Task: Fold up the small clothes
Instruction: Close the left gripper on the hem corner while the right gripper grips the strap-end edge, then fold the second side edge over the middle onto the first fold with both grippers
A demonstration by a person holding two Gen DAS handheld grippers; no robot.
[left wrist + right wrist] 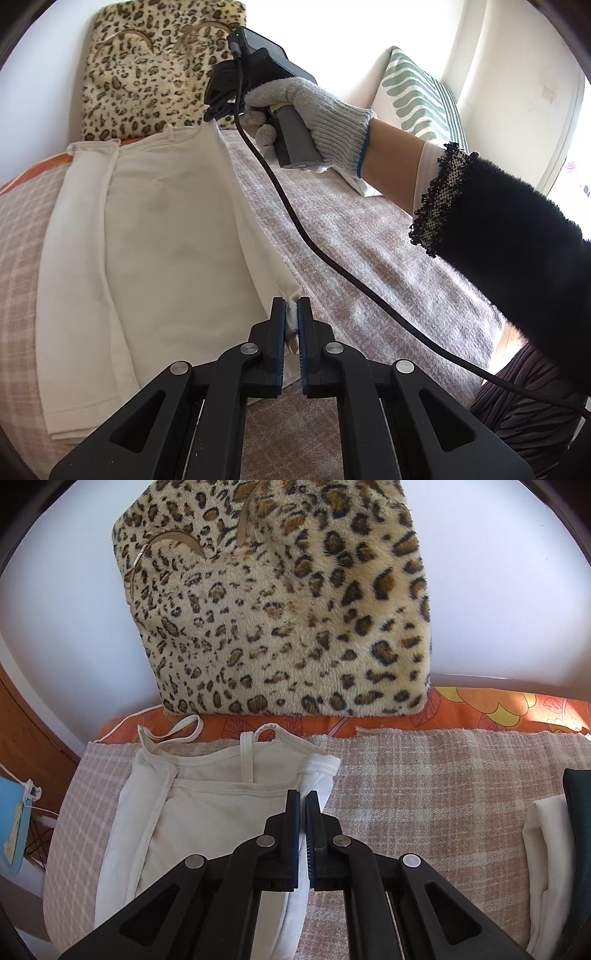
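A cream strappy top (155,236) lies lengthwise on the pink checked blanket (369,236), its left side folded in. My left gripper (291,308) is shut on the top's right hem corner. My right gripper (218,110), held in a gloved hand, pinches the top's right upper edge at the far end. In the right wrist view the right gripper (303,799) is shut on the cream top (207,812) at its right edge, just below the shoulder straps (246,753).
A leopard-print cushion (288,602) stands against the wall behind the top. A green-and-white pillow (417,96) lies at the far right. Folded white cloth (546,864) and a dark item (578,812) lie at the right. A black cable (332,266) crosses the blanket.
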